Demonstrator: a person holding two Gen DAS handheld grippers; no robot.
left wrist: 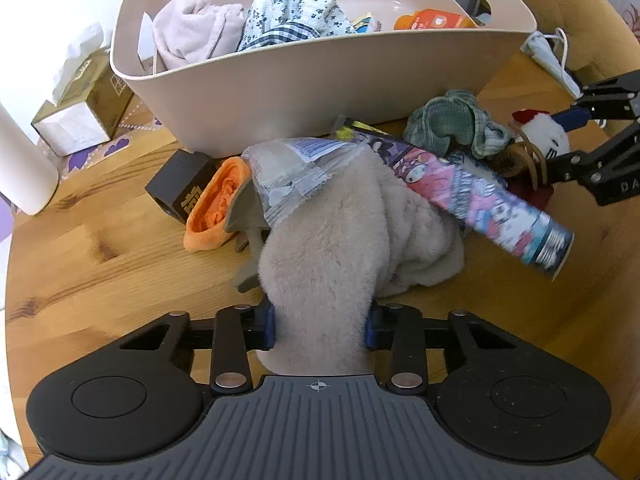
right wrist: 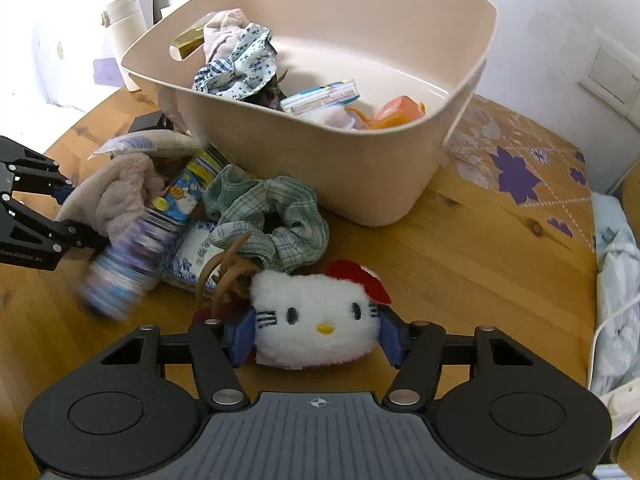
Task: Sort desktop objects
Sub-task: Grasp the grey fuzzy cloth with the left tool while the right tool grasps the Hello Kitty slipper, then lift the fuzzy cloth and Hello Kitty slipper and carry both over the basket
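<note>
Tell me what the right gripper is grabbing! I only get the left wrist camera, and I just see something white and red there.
Observer: A cat plush with a white face, yellow nose and red bow. The right gripper has a pad on each side of it.
Operator: What's hiding under the green scrunchie?
Observer: A blue-and-white packet lies under the left side of the scrunchie.
Operator: Is there room in the bin?
Observer: Yes. The far right part of the bin floor is bare.
</note>
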